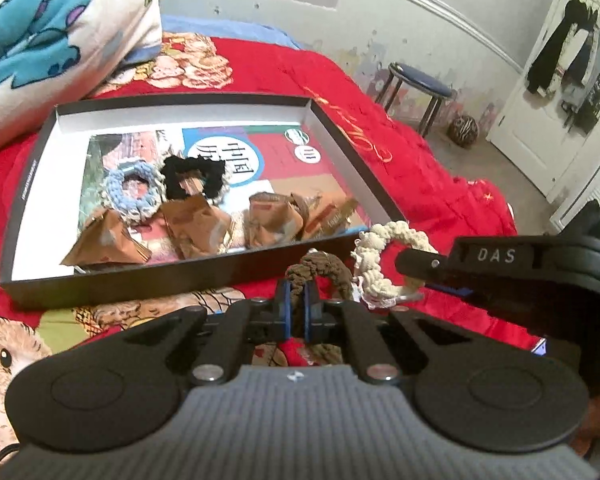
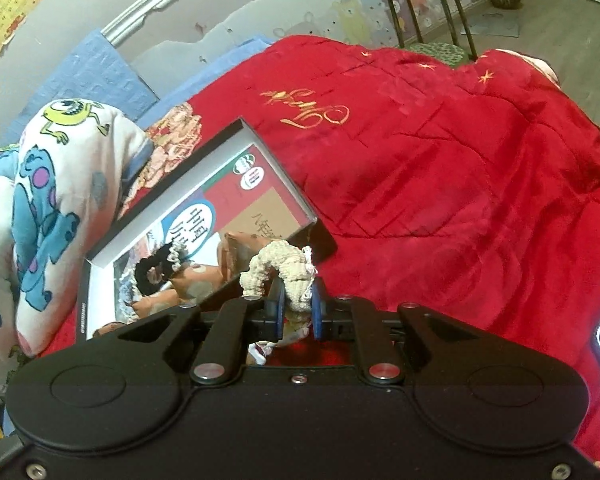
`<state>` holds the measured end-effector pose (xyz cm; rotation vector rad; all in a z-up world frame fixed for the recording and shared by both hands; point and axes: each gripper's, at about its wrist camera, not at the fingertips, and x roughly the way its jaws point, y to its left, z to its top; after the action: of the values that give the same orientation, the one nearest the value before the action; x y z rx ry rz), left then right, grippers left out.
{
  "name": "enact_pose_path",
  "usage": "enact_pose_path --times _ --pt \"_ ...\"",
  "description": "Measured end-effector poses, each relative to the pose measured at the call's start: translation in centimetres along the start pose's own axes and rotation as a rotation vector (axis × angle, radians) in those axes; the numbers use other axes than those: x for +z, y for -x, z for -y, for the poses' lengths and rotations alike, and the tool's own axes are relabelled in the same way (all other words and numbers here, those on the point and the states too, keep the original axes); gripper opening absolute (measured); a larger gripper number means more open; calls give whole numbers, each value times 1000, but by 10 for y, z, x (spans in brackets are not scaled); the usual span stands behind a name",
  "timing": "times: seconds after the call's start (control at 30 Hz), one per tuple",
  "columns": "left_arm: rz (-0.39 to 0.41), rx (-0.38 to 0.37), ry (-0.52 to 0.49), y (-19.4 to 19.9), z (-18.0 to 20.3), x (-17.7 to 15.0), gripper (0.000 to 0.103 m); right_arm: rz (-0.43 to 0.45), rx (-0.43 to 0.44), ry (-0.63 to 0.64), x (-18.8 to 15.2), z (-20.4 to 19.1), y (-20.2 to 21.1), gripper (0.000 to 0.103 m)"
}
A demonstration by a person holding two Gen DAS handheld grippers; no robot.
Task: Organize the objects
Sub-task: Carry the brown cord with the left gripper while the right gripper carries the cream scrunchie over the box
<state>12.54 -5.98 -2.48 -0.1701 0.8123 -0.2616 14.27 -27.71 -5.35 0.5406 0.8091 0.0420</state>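
A shallow black box (image 1: pixel 332 126) lies on the red blanket and holds a book, a blue scrunchie (image 1: pixel 134 192), a black scrunchie (image 1: pixel 194 180) and several brown paper packets (image 1: pixel 192 228). My left gripper (image 1: pixel 298 300) is shut on a brown scrunchie (image 1: pixel 320 270) just in front of the box's near wall. My right gripper (image 2: pixel 298 304) is shut on a cream scrunchie (image 2: pixel 276 266) by the box's near right corner; it also shows in the left wrist view (image 1: pixel 384 256), held by the right gripper (image 1: pixel 416 266).
A cartoon-print pillow (image 1: pixel 48 36) lies left of the box (image 2: pixel 284 176). A blue stool (image 1: pixel 420 88) and a striped ball (image 1: pixel 464 130) stand on the floor beyond the bed. A white door with hanging clothes (image 1: pixel 572 60) is at far right.
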Motion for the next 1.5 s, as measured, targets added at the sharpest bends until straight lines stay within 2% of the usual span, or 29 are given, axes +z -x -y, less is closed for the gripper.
enact_pose_path --times 0.17,0.37,0.57,0.8,1.0,1.13,1.27,1.37,1.5 --pt "28 5 13 7 -4 4 9 20 19 8 1 -2 3 13" --pt "85 1 26 19 -10 11 9 42 87 16 3 -7 9 13" --pt "198 50 12 34 -9 16 9 76 153 26 8 -15 14 13" --pt "297 72 24 42 -17 35 9 161 188 133 32 -36 16 13" --pt "336 125 -27 20 -21 62 9 152 221 138 65 -45 0 13" --pt "326 175 -36 -4 -21 71 9 153 214 156 82 -56 -27 13" --pt "345 188 -36 -22 -21 69 10 148 215 129 74 -53 -48 13" --pt "327 194 -44 -34 -20 66 10 134 171 135 69 -51 -65 13" --pt "305 180 -78 -44 -12 63 10 113 176 97 69 -44 -77 13"
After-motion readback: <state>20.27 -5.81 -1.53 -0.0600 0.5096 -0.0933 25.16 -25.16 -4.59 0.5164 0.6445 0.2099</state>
